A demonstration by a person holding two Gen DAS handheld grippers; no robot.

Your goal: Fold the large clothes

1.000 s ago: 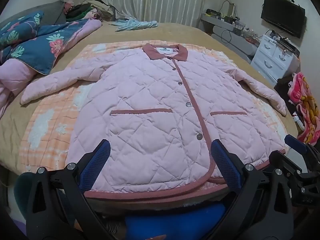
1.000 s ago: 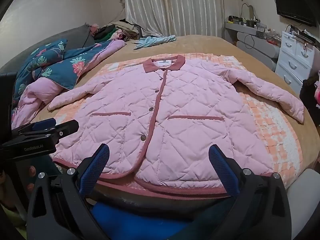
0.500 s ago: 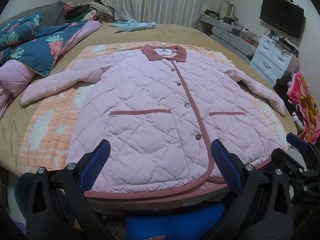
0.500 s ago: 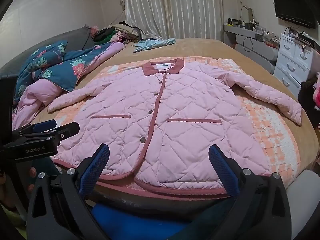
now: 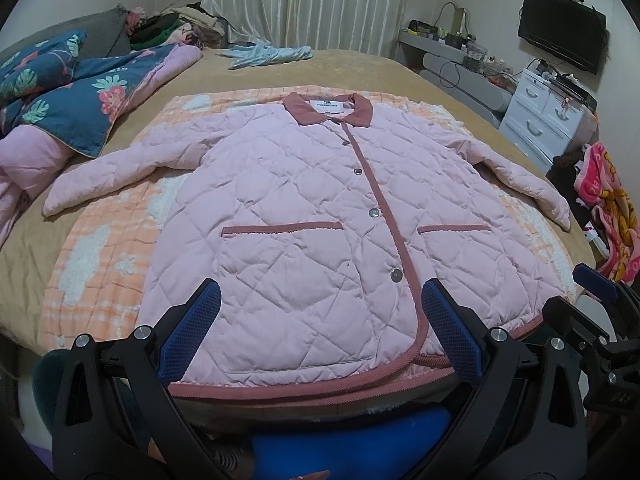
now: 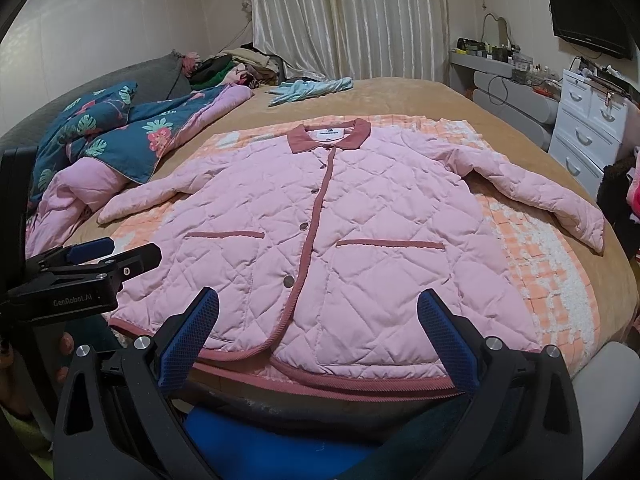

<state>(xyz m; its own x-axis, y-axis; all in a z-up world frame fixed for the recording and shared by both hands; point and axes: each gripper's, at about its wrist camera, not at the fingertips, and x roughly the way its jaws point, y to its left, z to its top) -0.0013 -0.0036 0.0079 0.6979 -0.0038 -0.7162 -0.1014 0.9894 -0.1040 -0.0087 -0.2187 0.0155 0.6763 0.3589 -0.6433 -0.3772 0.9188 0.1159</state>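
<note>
Your left gripper point(image 5: 320, 330) & right gripper point(image 6: 318, 330) both hang w/ fingers spread wide, holding nothing, just short of the hem. The pink jacket point(image 5: 304, 216) lies flat, buttoned, front up, sleeves out to both sides, on the orange blanket point(image 5: 96, 248) on the bed point(image 5: 360, 68).

Open tan bedspread point(image 5: 360, 68) beyond the collar of the pink quilted jacket point(image 5: 304, 216), broken only by a crumpled pale-blue garment point(image 5: 268, 54). On the left, a bunched navy floral quilt with pink lining point(image 5: 84, 108) lying close to the left sleeve. On the right, white drawers point(image 6: 588, 128) and a pink-and-yellow patterned blanket point(image 5: 608, 208) crowding the bed's edge. Clear bedspread strip point(image 6: 500, 128) past the right sleeve.
</note>
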